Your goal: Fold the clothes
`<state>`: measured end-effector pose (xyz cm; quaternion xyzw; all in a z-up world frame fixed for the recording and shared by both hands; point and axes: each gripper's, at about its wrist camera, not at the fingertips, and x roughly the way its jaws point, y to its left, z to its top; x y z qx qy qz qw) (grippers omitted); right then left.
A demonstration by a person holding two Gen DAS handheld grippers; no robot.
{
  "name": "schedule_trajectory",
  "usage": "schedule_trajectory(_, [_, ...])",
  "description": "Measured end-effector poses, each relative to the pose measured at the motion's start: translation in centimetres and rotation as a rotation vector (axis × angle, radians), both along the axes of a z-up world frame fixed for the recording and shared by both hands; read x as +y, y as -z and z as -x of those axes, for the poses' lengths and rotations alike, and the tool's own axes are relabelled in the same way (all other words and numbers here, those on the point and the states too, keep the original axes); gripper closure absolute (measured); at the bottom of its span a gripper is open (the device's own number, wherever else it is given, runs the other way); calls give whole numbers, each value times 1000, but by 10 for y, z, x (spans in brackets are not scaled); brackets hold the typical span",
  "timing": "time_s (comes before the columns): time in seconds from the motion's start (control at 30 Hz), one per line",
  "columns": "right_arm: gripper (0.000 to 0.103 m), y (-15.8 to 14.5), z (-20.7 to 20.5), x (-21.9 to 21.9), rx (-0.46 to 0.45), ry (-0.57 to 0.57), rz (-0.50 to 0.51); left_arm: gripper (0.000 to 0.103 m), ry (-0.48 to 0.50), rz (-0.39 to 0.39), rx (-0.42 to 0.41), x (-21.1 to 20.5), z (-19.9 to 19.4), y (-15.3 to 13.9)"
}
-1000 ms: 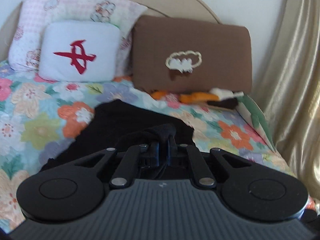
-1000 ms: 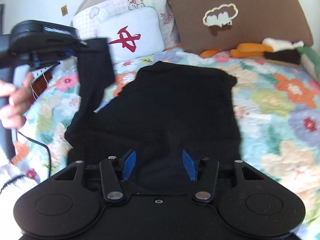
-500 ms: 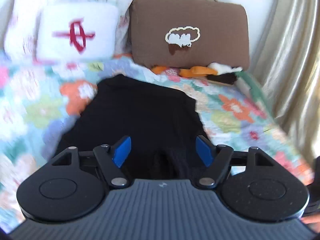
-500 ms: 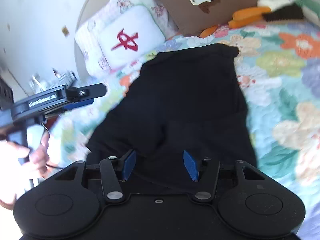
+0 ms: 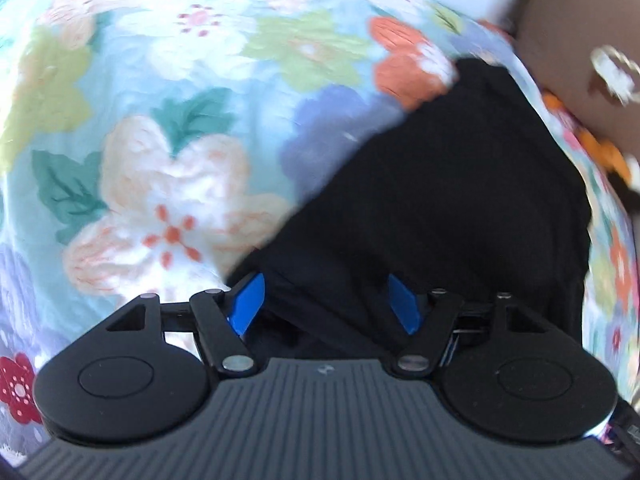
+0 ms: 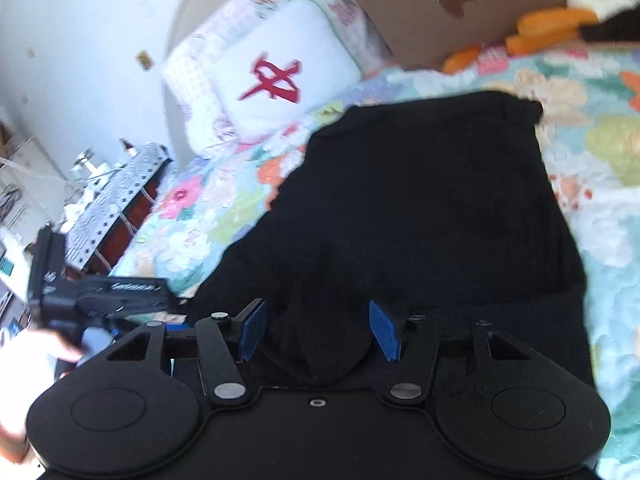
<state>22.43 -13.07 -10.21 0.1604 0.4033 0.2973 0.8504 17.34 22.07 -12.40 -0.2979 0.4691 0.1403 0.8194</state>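
Note:
A black garment [image 5: 460, 200] lies flat on the floral bedspread [image 5: 160, 160]. My left gripper [image 5: 326, 280] points down over its near left edge, and its jaws are closing. The fabric edge lies between the blue pads [image 5: 250, 300], which do not press on it. In the right wrist view the garment [image 6: 420, 200] fills the middle. My right gripper [image 6: 316, 308] hovers low over its near end with jaws opening. A raised fold of black cloth sits between them, untouched. The left gripper [image 6: 100, 292] shows at the lower left, held by a hand [image 6: 48, 344].
A white pillow with a red mark [image 6: 280, 72] and a brown cushion [image 6: 400, 8] stand at the bed's head. An orange plush toy [image 6: 552, 24] lies below the cushion. A cluttered bedside stand [image 6: 112, 184] is left of the bed. Bedspread [image 6: 600, 220] shows right of the garment.
The left gripper let go of the black fabric it had lifted, opened wide, and dropped to the garment's left edge, tilting downward. The right gripper sank closer to the cloth and rolled.

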Motion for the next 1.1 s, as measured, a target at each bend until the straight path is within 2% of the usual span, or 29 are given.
schedule_trajectory(0.07, [40, 12, -11, 3, 37, 55, -20, 37, -24, -61, 0, 2, -1, -1])
schedule_trajectory(0.13, [42, 20, -15, 4, 39, 57, -70, 36, -15, -130, 35, 1, -5, 2])
schedule_trajectory(0.17, [49, 21, -14, 6, 13, 45, -80, 36, -4, -151, 53, 0, -7, 5])
schedule_trajectory(0.2, [74, 19, -11, 10, -30, 21, -70, 36, 2, -150, 66, -1, -10, 9])
schedule_trajectory(0.23, [85, 17, -7, 11, -71, 0, -65, 36, -9, -144, 69, -1, -11, 11])
schedule_trajectory(0.3, [85, 9, 5, 11, -154, -16, -74, 36, -34, -144, 67, 0, -11, 12])
schedule_trajectory(0.4, [86, -18, 29, 2, -286, 28, -83, 36, -11, -204, 78, -6, -12, 13])
schedule_trajectory(0.47, [87, -42, 48, -6, -388, 69, -24, 36, 12, -244, 85, -12, -12, 12])
schedule_trajectory(0.53, [96, -61, 70, -11, -452, 92, 88, 36, 22, -266, 90, -16, -14, 10])
schedule_trajectory(0.57, [97, -67, 79, -12, -457, 99, 149, 36, 18, -267, 94, -15, -14, 10])
schedule_trajectory(0.6, [97, -62, 80, -18, -408, 119, 182, 36, 14, -264, 97, -15, -14, 10])
schedule_trajectory(0.7, [98, -32, 74, -43, -208, 191, 249, 36, 15, -266, 101, -14, -15, 10])
schedule_trajectory(0.77, [97, -13, 69, -60, -102, 244, 282, 36, 13, -269, 100, -16, -15, 9])
schedule_trajectory(0.83, [97, -9, 66, -71, -88, 271, 239, 37, 10, -265, 80, -17, -14, 3])
schedule_trajectory(0.97, [91, -13, 62, -70, -113, 271, 100, 37, 41, -303, -99, -34, 2, -32])
schedule_trajectory(1.0, [84, -14, 61, -67, -123, 263, 73, 36, 58, -319, -155, -42, 7, -42])
schedule_trajectory(1.03, [68, -13, 59, -64, -130, 249, 55, 36, 94, -328, -205, -52, 11, -50])
schedule_trajectory(1.07, [57, -9, 55, -60, -118, 223, 54, 36, 132, -336, -252, -61, 14, -58])
schedule_trajectory(1.1, [40, -5, 50, -55, -100, 194, 58, 36, 180, -336, -280, -72, 16, -61])
